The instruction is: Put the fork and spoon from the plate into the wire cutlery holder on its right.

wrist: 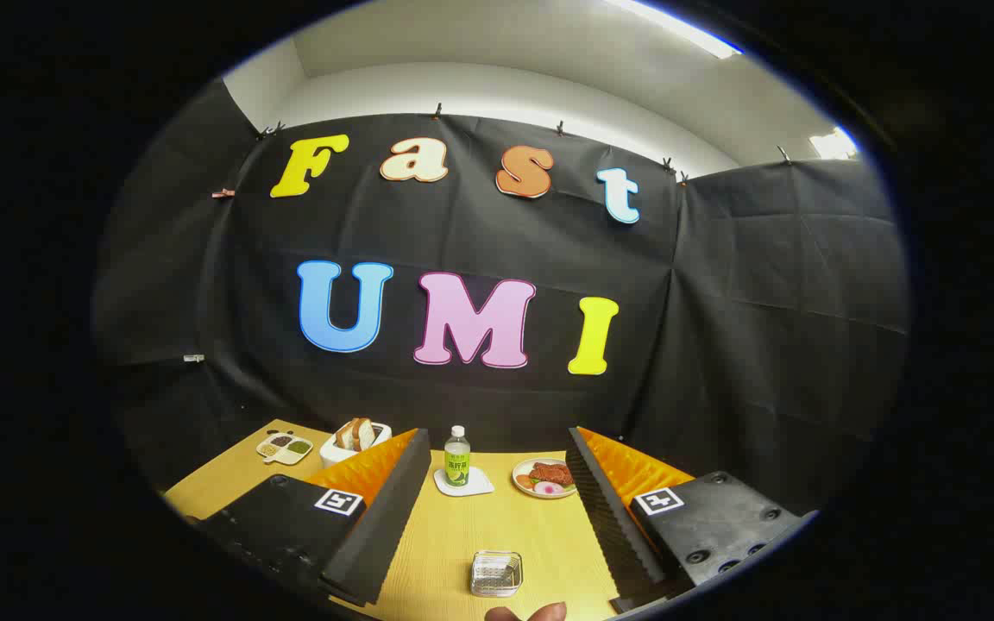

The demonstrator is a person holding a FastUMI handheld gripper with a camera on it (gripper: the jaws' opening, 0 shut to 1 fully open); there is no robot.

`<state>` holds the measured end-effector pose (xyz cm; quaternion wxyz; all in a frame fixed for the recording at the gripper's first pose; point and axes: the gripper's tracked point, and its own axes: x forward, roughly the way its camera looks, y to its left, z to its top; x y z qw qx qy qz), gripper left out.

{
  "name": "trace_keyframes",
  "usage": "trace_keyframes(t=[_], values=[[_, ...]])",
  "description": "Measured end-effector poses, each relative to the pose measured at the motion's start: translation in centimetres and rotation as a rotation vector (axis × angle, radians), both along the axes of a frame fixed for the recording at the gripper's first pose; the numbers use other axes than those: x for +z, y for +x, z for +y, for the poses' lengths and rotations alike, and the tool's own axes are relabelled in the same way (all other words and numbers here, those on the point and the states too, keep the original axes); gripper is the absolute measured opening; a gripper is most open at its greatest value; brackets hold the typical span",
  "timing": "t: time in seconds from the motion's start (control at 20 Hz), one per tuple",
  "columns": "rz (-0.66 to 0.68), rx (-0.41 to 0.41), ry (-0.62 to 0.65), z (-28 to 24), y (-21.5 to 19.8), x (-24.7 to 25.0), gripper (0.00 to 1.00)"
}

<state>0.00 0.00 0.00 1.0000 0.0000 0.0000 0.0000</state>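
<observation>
We found the hand-held gripper [497, 517] held above the wooden surface [540, 535], its fingers spread wide apart and clamped on nothing. The wire cutlery holder [496, 573] stood on the surface between the fingers, close to the camera. Just nearer than the holder we noted fingertips of a person's hand [527, 613]. Beyond the holder stood a green bottle [457, 456] on a white coaster [463, 482]. To the right of the bottle lay a plate of food [544, 478]; to its left, a bread box [355, 440] and a divided dish [285, 448]. We could make out no fork or spoon.
</observation>
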Motion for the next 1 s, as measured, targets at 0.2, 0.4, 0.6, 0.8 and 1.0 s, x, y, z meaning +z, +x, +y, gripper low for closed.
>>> trace_keyframes(t=[0.2, 0.4, 0.6, 0.8, 1.0], values=[[0.008, 0.003, 0.002, 0.09, 0.03, -0.11, 0.98], [0.007, 0.005, 0.0, 0.15, 0.05, -0.1, 0.98], [0.01, 0.013, -0.007, 0.18, 0.2, -0.09, 0.98], [0.011, 0.019, -0.009, 0.15, 0.19, -0.02, 0.98], [0.007, 0.033, -0.009, 0.35, 0.17, 0.05, 0.98]])
